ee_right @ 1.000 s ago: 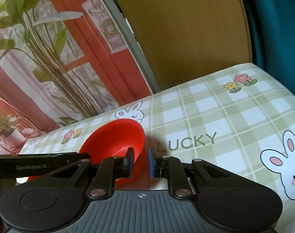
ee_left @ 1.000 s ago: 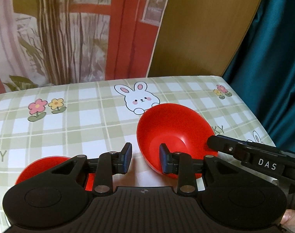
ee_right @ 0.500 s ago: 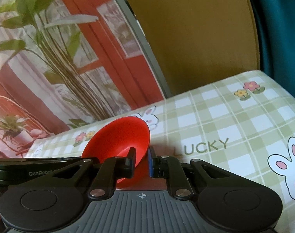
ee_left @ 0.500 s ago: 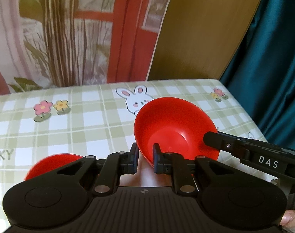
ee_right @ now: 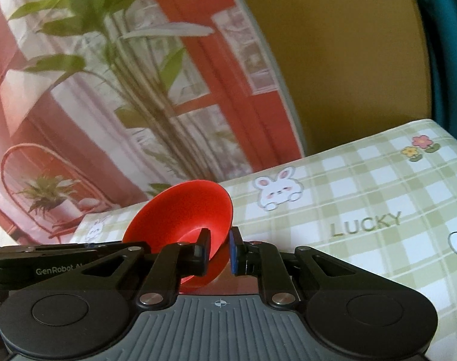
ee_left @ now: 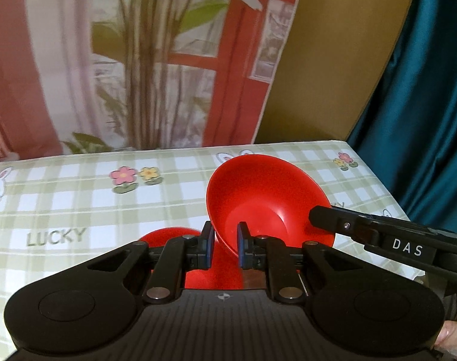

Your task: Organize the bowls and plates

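Lifting clear of the checked tablecloth point(ee_left: 78, 198), the red bowl point(ee_left: 264, 198) now hangs tilted, its rim pinched by both the closed left gripper point(ee_left: 223, 248) and right gripper point(ee_right: 219, 251), above the second red dish point(ee_left: 168, 236), ready for stacking.

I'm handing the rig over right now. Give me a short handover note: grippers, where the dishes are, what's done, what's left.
Left gripper: shut on the near-left rim of the red bowl.
Right gripper: shut on the same bowl's opposite rim.
The bowl is tilted, held by both grippers above the checked tablecloth.
A second red dish lies on the cloth just below and left of the bowl, mostly hidden by the left gripper; bowl or plate, I cannot tell.
Done: bowl gripped.
Left: probably set it onto or into the second dish, then release both grippers.
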`<action>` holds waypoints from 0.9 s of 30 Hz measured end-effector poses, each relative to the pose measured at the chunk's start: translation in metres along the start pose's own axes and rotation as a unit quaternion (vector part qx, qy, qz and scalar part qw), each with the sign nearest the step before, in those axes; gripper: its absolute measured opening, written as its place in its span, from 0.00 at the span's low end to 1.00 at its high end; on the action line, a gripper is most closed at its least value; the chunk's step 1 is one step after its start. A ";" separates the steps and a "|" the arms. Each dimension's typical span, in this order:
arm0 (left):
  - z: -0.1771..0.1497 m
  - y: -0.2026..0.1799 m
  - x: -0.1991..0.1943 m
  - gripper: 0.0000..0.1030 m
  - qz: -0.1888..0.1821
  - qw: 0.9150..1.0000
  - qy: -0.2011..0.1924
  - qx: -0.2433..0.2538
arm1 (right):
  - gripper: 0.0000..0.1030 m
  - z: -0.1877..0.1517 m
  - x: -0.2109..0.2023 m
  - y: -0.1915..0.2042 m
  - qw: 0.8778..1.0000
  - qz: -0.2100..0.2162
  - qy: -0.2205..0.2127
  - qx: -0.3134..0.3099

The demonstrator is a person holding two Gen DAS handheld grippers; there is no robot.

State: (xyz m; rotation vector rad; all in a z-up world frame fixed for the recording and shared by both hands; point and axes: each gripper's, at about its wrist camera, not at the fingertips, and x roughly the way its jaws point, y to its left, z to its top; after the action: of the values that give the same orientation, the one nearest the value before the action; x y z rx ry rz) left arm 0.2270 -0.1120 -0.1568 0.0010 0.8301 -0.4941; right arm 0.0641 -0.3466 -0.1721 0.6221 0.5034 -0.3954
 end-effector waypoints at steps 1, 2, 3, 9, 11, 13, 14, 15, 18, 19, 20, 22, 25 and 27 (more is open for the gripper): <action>-0.002 0.004 -0.003 0.16 0.002 1.000 0.000 -0.002 | 0.13 -0.001 0.001 0.005 1.000 0.001 0.003 -0.003; -0.004 0.007 -0.004 0.16 0.004 1.000 -0.001 -0.003 | 0.13 -0.002 0.003 0.010 1.000 0.002 0.006 -0.006; -0.007 0.012 -0.007 0.16 0.006 1.000 -0.001 -0.007 | 0.13 -0.003 0.006 0.015 1.000 0.003 0.010 -0.010; -0.017 0.033 -0.011 0.16 0.015 0.999 0.001 -0.029 | 0.13 -0.009 0.018 0.034 0.999 0.009 0.031 -0.026; -0.021 0.037 -0.013 0.16 0.020 0.999 -0.002 -0.028 | 0.13 -0.010 0.022 0.038 0.999 0.009 0.038 -0.030; -0.024 0.040 -0.014 0.16 0.025 0.999 -0.002 -0.029 | 0.13 -0.012 0.025 0.042 0.998 0.008 0.046 -0.034; -0.026 0.042 -0.013 0.16 0.026 0.999 -0.001 -0.031 | 0.13 -0.013 0.027 0.043 0.998 0.008 0.049 -0.035; -0.027 0.044 -0.012 0.16 0.027 0.999 0.001 -0.034 | 0.13 -0.013 0.029 0.044 0.998 0.007 0.053 -0.036; -0.033 0.048 -0.012 0.16 0.031 0.999 0.006 -0.040 | 0.13 -0.017 0.033 0.046 0.997 0.007 0.065 -0.037; -0.034 0.049 -0.012 0.16 0.033 0.999 0.008 -0.040 | 0.13 -0.018 0.035 0.047 0.997 0.007 0.069 -0.038; -0.036 0.050 -0.012 0.16 0.036 0.999 0.009 -0.039 | 0.13 -0.019 0.036 0.047 0.997 0.008 0.072 -0.038; -0.039 0.051 -0.013 0.16 0.040 0.998 0.011 -0.037 | 0.13 -0.021 0.038 0.048 0.996 0.008 0.078 -0.040; -0.041 0.052 -0.010 0.16 0.043 0.998 0.015 -0.041 | 0.13 -0.023 0.041 0.050 0.996 0.007 0.085 -0.040; -0.043 0.054 -0.009 0.16 0.045 0.998 0.018 -0.044 | 0.13 -0.025 0.042 0.050 0.995 0.007 0.089 -0.041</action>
State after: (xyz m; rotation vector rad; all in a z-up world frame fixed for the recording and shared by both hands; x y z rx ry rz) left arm 0.2138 -0.0523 -0.1901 -0.0333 0.8833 -0.3741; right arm 0.1149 -0.3019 -0.1901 0.5846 0.6821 -0.3066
